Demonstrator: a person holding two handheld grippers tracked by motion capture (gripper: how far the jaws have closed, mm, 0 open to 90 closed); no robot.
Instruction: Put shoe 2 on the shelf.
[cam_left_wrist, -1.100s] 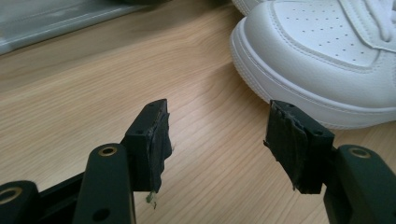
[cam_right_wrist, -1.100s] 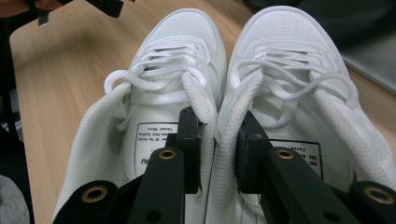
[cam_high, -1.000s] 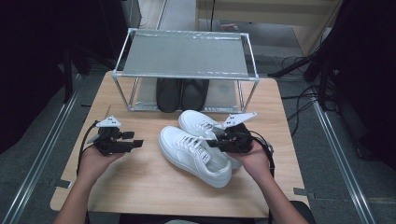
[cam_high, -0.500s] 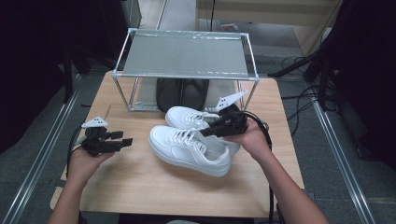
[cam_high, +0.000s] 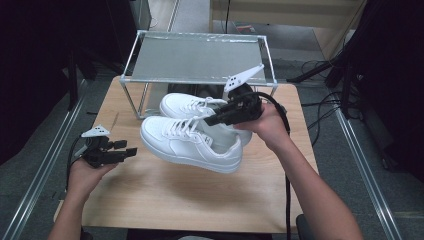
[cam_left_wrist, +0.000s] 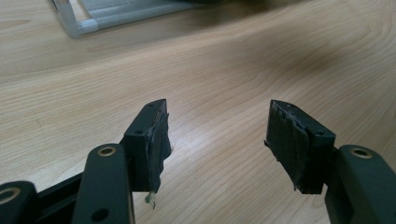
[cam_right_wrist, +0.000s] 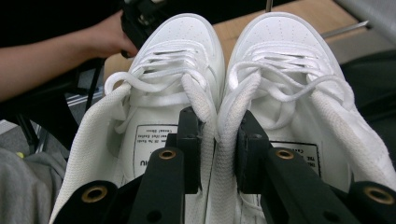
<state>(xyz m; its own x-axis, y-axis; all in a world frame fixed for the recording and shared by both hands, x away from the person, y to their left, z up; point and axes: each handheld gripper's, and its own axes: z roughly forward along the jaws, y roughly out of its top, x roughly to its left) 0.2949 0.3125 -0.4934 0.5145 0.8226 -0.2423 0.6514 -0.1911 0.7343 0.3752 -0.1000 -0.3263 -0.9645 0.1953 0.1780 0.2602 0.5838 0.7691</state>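
With inner collars pinched together, the right gripper (cam_right_wrist: 215, 140) carries both white lace-up leather sneakers (cam_high: 192, 142) at once; left gripper (cam_left_wrist: 217, 140) wide, empty.

Two white lace-up sneakers (cam_high: 192, 142) hang side by side above the table (inner collars pressed together), toes pointing left.

Wooden table (cam_high: 165, 195), light grain, bare along the near edge. At its far edge stands a metal-framed rack (cam_high: 197, 57) with a grey mesh top shelf; its near-left corner post (cam_left_wrist: 81, 25) rests on the tabletop. Grey floor (cam_high: 45, 150) left of the table. Far right, black cables (cam_high: 320, 67) trail across the floor.
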